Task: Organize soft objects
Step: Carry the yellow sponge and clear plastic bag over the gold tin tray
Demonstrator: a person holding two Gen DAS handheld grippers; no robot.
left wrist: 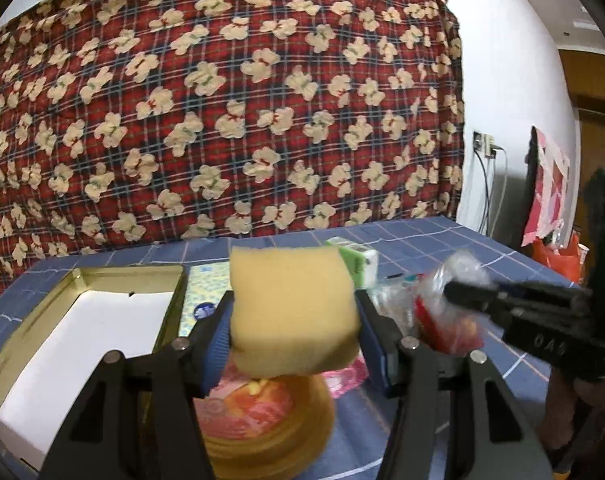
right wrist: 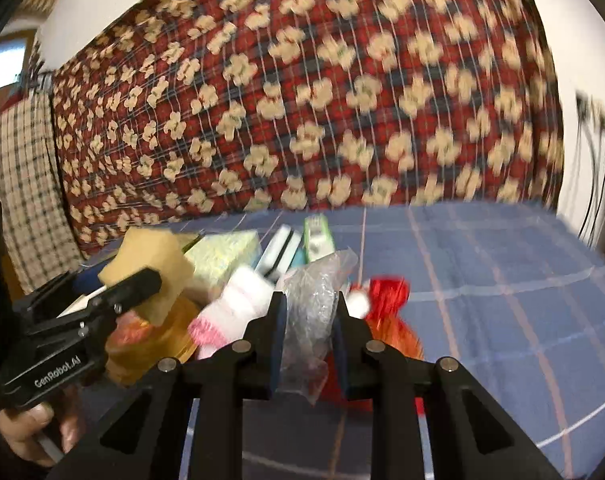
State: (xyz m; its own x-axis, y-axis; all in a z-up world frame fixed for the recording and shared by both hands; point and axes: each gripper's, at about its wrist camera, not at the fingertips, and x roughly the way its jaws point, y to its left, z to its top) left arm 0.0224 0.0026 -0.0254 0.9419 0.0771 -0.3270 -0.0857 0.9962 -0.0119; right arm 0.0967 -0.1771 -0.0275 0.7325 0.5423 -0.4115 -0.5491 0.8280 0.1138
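A thick yellow sponge (left wrist: 292, 312) is pressed between the blue pads of my left gripper (left wrist: 294, 340) and hangs above a round amber tape roll (left wrist: 262, 428). From the right wrist view the same sponge (right wrist: 150, 268) shows at left in the left gripper (right wrist: 142, 280). My right gripper (right wrist: 308, 320) is shut on a crinkled clear plastic bag (right wrist: 314, 308); in the left wrist view that bag (left wrist: 434, 300), with red contents, hangs from the right gripper (left wrist: 454, 294). A white and pink soft item (right wrist: 234, 312) and a red and orange mesh item (right wrist: 386, 308) lie just beyond.
An open gold-rimmed tin box (left wrist: 82, 320) with a white floor sits at left on the blue checked cloth (right wrist: 502, 280). A green and white carton (left wrist: 358, 260) and a patterned flat box (left wrist: 202, 292) lie behind. A red bear-print blanket (left wrist: 222, 100) fills the background.
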